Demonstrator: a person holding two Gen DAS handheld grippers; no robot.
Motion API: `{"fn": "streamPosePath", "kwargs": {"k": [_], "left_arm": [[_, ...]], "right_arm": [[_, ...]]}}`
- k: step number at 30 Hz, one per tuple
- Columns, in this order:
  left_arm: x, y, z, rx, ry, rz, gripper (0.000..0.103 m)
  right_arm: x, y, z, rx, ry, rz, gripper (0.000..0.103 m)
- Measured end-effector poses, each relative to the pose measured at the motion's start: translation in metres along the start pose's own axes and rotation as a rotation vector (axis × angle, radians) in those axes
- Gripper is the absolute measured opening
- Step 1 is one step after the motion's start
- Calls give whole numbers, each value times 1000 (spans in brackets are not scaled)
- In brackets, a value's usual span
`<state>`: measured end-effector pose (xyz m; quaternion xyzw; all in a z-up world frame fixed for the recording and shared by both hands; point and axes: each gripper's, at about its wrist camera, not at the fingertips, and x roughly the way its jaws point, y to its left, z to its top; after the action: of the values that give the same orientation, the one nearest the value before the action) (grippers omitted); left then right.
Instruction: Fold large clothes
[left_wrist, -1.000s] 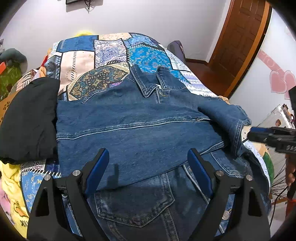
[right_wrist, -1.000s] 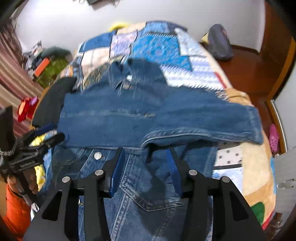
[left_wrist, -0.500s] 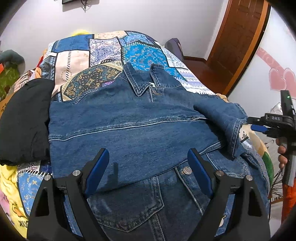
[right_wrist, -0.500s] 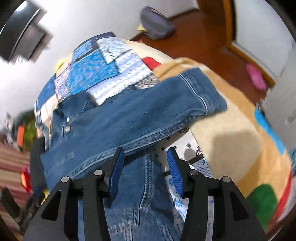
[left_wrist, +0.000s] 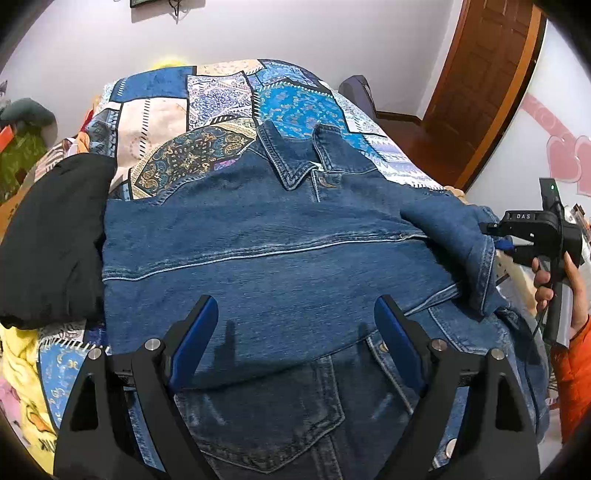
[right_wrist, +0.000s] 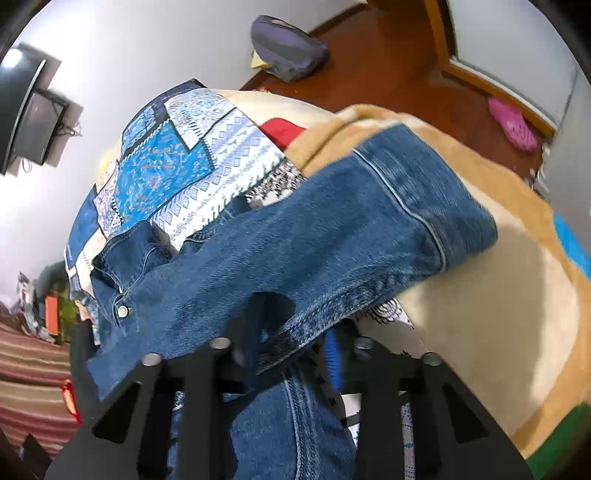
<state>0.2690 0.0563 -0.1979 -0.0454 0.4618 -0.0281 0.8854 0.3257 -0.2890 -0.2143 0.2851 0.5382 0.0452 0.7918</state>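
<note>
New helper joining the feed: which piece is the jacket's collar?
Start at the patchwork quilt covering the bed, then the blue denim jacket spread on it. Its pointed collar lies at the far edge, the only part with spread, stitched flaps.

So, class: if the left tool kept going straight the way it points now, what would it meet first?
The denim jacket. The left tool is open and aimed at the folded-over sleeve panel lying across the jacket's front; depth is unclear, but nothing else sits between.
</note>
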Motion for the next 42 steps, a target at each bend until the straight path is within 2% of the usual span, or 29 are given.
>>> {"fn": "streamPosePath", "kwargs": {"k": [3, 7, 12, 17, 21, 24, 31, 34, 35, 39, 42], "left_arm": [[-3, 6, 1, -14, -5, -4, 86], [-11, 16, 3, -37, -29, -2, 86], [-29, 34, 2, -73, -76, 10, 86], [-48, 56, -3, -111, -117, 26, 86], [-66, 80, -12, -150, -148, 44, 86], [-78, 99, -23, -187, -165, 56, 86], [-87, 140, -50, -285, -144, 80, 86], [-86, 152, -61, -317, -126, 85, 86], [-84, 153, -63, -323, -121, 85, 86], [-79, 153, -67, -329, -104, 79, 86], [-77, 146, -63, -316, -103, 64, 86]], "right_arm": [[-16, 16, 2, -76, -59, -19, 10], [-50, 58, 7, -208, -150, -23, 9], [-94, 130, 0, -367, -220, 97, 8], [-114, 214, -35, -556, -230, 221, 8], [-96, 265, -77, -690, -156, 258, 8], [-63, 287, -111, -768, -60, 233, 8], [34, 286, -180, -871, 274, 128, 12], [49, 284, -196, -903, 348, 80, 13], [49, 283, -199, -913, 372, 77, 17], [35, 285, -199, -922, 395, 92, 30], [15, 286, -192, -940, 358, 124, 33]]}}
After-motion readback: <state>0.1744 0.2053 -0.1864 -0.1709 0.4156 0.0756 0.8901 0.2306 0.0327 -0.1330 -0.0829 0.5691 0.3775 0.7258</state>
